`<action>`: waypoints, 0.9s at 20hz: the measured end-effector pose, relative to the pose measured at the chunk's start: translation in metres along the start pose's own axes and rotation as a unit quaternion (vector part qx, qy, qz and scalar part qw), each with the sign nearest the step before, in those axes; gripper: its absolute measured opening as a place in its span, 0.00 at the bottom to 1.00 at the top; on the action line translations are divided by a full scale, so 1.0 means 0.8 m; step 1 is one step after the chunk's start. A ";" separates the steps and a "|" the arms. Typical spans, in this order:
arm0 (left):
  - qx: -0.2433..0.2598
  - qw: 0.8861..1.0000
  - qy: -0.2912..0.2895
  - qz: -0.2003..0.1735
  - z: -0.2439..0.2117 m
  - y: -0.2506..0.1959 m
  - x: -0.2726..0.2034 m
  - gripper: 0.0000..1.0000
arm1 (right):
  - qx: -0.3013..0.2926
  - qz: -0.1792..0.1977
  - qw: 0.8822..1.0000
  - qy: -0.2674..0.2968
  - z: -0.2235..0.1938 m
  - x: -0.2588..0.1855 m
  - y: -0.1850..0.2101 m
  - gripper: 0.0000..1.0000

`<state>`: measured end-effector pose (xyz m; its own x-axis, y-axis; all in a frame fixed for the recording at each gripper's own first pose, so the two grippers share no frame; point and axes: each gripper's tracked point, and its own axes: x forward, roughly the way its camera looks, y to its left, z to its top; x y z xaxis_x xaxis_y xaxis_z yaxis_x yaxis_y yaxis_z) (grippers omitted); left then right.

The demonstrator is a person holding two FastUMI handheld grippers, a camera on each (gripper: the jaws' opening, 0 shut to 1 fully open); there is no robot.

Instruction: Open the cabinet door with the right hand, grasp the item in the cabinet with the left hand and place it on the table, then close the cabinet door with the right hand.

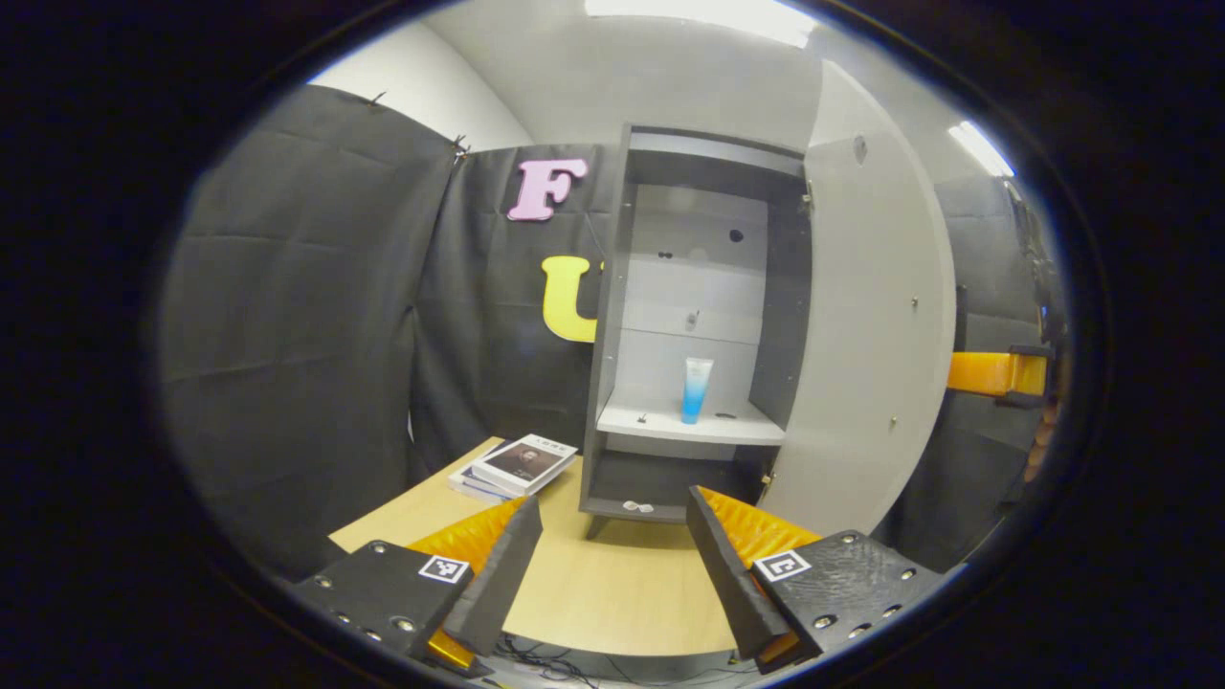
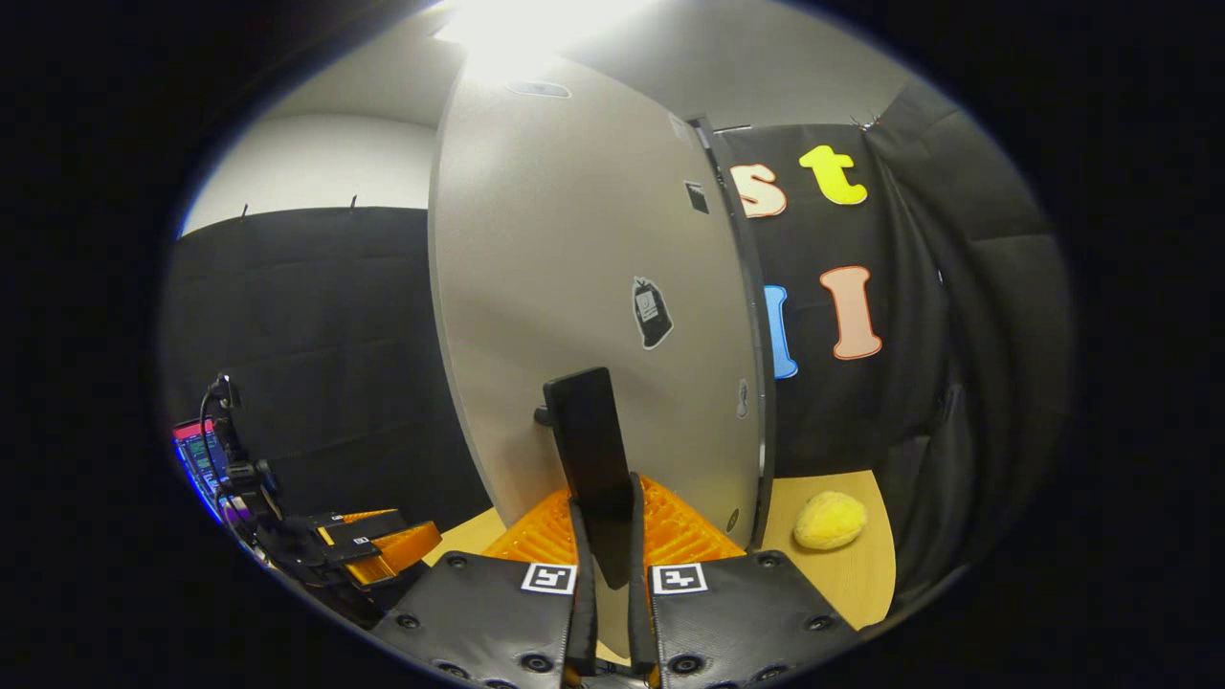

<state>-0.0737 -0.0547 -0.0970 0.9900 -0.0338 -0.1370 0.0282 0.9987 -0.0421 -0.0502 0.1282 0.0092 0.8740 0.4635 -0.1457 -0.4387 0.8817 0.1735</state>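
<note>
The grey cabinet stands open on the wooden table, its door swung out to the right. A white and blue tube stands upright on the middle shelf. My left gripper is open, low over the table in front of the cabinet and well short of the tube. In the right gripper view, my right gripper is shut on the door's black handle, on the outer face of the door. Part of the right gripper shows past the door's edge.
A stack of books lies on the table left of the cabinet. Small bits lie on the shelf and on the cabinet floor. A yellow fuzzy lump rests on the table corner beyond the door. The left gripper appears low left.
</note>
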 end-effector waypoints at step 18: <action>0.032 0.996 0.031 -0.082 0.001 -0.083 0.044 0.92 | 0.045 -0.068 0.996 -0.025 0.007 -0.036 -0.079 0.14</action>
<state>-0.0403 -0.1222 -0.0986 0.9612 -0.1965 -0.1938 0.1991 0.9800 -0.0062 -0.0464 0.0587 0.0082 0.9348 0.3325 -0.1247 -0.2962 0.9238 0.2425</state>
